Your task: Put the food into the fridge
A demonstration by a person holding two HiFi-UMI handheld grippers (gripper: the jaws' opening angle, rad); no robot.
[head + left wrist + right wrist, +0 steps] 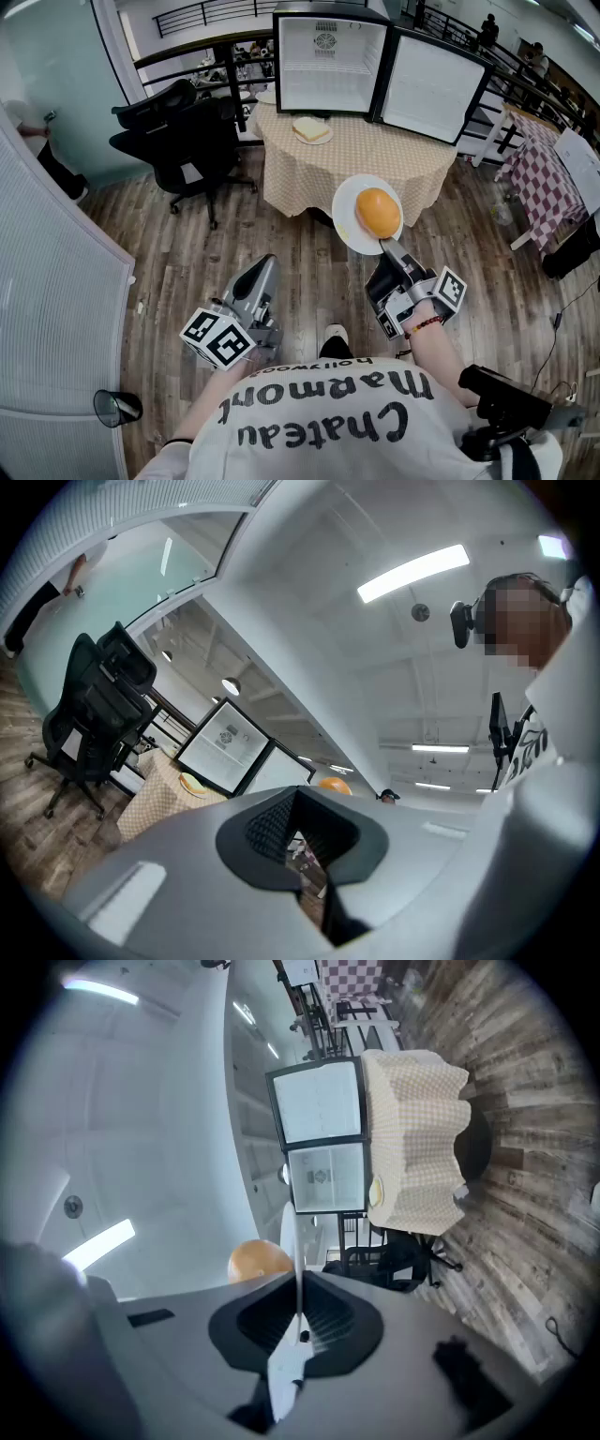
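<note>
A small fridge (330,61) stands open on a round table with a checked cloth (356,159), its door (433,86) swung out to the right and its shelves bare. A plate of bread (311,130) lies on the table in front of it. My right gripper (389,246) is shut on the rim of a white plate (352,217) carrying an orange bun (378,213), held in the air before the table. In the right gripper view the plate (296,1241) shows edge-on between the pads, with the bun (258,1260) beside it. My left gripper (265,264) hangs low at the left, shut and empty.
A black office chair (183,131) stands left of the table. A white ribbed partition (56,281) runs along my left side. A table with a red checked cloth (544,178) and a railing (506,66) are at the right. The floor is wood plank.
</note>
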